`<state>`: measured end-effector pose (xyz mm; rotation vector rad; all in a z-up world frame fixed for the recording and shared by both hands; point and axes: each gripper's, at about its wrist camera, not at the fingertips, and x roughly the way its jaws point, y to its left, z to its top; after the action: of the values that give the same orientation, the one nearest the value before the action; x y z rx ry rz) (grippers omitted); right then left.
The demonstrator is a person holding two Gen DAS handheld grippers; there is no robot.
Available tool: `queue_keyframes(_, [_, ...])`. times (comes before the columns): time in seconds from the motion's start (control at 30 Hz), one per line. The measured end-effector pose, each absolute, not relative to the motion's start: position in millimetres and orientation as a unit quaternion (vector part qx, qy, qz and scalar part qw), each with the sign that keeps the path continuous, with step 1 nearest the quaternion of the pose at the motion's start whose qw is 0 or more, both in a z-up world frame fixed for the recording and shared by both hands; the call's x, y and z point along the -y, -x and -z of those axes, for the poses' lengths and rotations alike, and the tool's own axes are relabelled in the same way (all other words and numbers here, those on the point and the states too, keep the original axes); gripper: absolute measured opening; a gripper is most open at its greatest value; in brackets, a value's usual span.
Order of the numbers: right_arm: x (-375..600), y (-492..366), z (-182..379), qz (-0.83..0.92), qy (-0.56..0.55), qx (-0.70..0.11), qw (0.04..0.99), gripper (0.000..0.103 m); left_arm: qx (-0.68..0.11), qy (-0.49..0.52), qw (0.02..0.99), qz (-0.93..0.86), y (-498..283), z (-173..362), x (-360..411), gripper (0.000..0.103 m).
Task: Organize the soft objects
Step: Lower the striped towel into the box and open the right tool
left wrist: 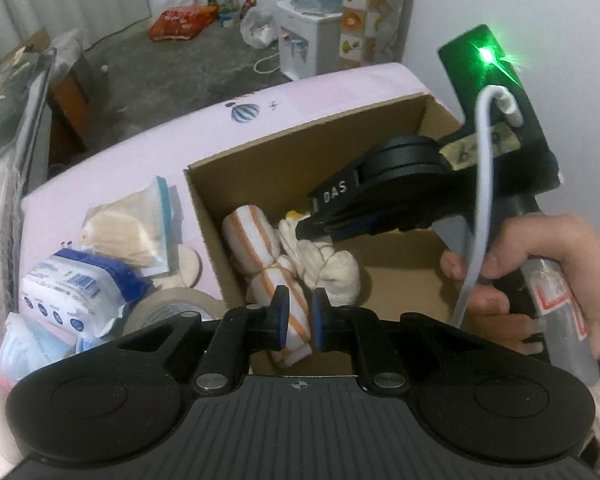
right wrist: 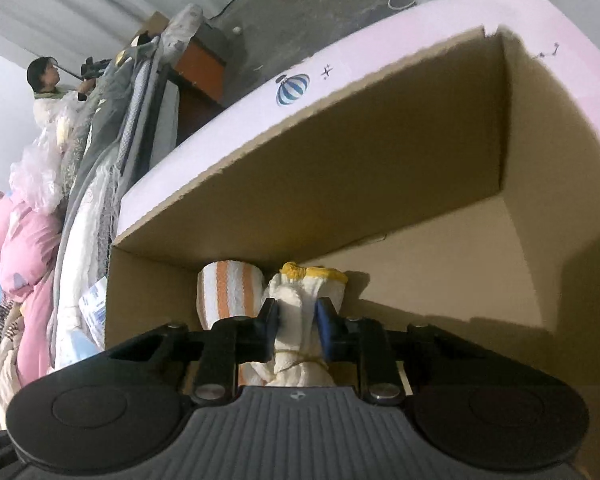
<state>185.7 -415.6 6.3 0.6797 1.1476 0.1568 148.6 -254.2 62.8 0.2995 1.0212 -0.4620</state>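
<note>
An open cardboard box [left wrist: 284,152] with matte brown walls and a rough-cut rim sits on a smooth pale pink surface [left wrist: 140,144] printed with a small striped balloon.

Inside the box, against its left wall, lies a rolled terry towel [left wrist: 256,240] with orange and white stripes, tied with thin twine. Touching it, on the side away from that wall, lies a bundle of cream knitted gloves [right wrist: 296,300] with yellow cuffs, also bound with string.

The left gripper [left wrist: 300,312] reaches over the box's near rim, its blue-padded fingers [left wrist: 282,316] pinching the near end of the towel roll.

The right gripper [right wrist: 298,328], held by a hand [left wrist: 548,276], points down into the box, its jaws clamped on the soft gloves.

Outside the box's left wall lie a crinkly blue-and-white plastic pack [left wrist: 72,288], a clear zip bag of beige pads [left wrist: 132,232] and a roll of tan tape [left wrist: 172,308].
</note>
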Motion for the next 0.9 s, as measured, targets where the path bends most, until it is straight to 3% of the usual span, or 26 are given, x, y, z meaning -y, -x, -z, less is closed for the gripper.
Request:
queue_keyframes(0.43, [411.0,-189.7,4.5,-0.085,-0.344,-0.512,0.783,0.006,-0.526,-0.131,0.813,0.212,-165.2,-43.6,255.2,0.011])
queue_keyframes(0.9, [424.0,-171.1,21.1,-0.045,-0.459,-0.506,0.729,0.011,-0.529,-0.159,0.812,0.187,-172.4,-42.0,260.6,0.01])
